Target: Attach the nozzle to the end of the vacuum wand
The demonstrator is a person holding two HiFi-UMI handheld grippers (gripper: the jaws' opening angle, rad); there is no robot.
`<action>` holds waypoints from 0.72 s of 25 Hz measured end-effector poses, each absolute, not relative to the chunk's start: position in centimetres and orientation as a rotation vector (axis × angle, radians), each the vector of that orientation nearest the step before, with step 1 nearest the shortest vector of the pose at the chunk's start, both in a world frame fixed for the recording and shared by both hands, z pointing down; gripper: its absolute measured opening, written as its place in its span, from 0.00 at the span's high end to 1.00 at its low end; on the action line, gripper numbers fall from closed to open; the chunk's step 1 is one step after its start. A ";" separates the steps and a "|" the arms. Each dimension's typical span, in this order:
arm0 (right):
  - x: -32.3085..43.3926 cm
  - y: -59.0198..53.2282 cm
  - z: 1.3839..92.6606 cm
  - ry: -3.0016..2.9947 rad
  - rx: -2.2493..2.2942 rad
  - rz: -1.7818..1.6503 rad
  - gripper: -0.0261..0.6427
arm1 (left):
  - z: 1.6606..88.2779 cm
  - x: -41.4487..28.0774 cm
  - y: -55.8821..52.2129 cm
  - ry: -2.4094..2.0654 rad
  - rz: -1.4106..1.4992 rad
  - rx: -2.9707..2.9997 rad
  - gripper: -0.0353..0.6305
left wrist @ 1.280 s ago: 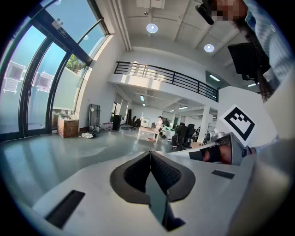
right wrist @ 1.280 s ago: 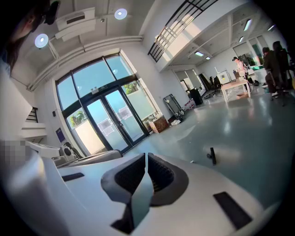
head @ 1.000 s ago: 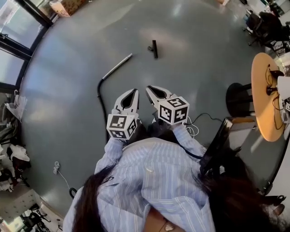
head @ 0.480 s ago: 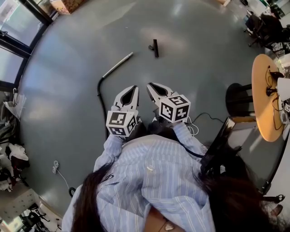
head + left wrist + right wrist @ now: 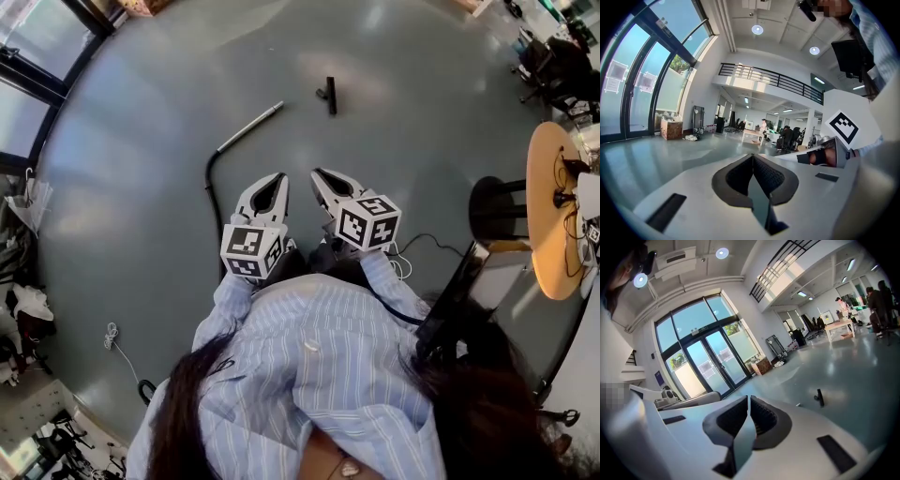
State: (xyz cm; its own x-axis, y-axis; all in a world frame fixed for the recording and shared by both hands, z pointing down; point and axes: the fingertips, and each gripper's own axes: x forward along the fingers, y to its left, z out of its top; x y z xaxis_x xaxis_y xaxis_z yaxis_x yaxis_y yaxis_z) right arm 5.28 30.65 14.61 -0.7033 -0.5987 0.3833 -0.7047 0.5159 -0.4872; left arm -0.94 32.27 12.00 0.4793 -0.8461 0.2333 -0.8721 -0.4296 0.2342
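There are two claws, one nozzle and one vacuum wand. The left claw [image 5: 278,178] is clenched, its jaws pressed together with nothing between them. The right claw [image 5: 318,173] is also clenched and empty, and only a thin slit stays between its jaws. Both are held in front of the person, above the grey floor [image 5: 141,187]. The black nozzle [image 5: 329,96] lies on the floor ahead of the right claw, well apart from it. The silver wand [image 5: 250,127] lies ahead of the left claw, near the nozzle but not touching it, and a black hose [image 5: 212,197] runs back from its near end. Wide bare floor surrounds both things. One round orange counter [image 5: 547,211] and one black stool [image 5: 494,208] stand far at the right edge. The right gripper view shows the nozzle [image 5: 819,397] and glass doors [image 5: 710,364] behind it. The left gripper view shows a cardboard box [image 5: 671,129] by the windows.
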 end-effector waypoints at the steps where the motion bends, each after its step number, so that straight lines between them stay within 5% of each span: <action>1: 4.9 30.5 14.7 -2.586 1.124 0.954 0.92 | 12.2 -1.4 32.2 -1.450 0.119 2.409 0.94; 18: 3.5 23.7 18.5 -2.465 1.167 0.966 0.92 | 15.9 -4.5 25.1 -1.398 0.128 2.355 0.94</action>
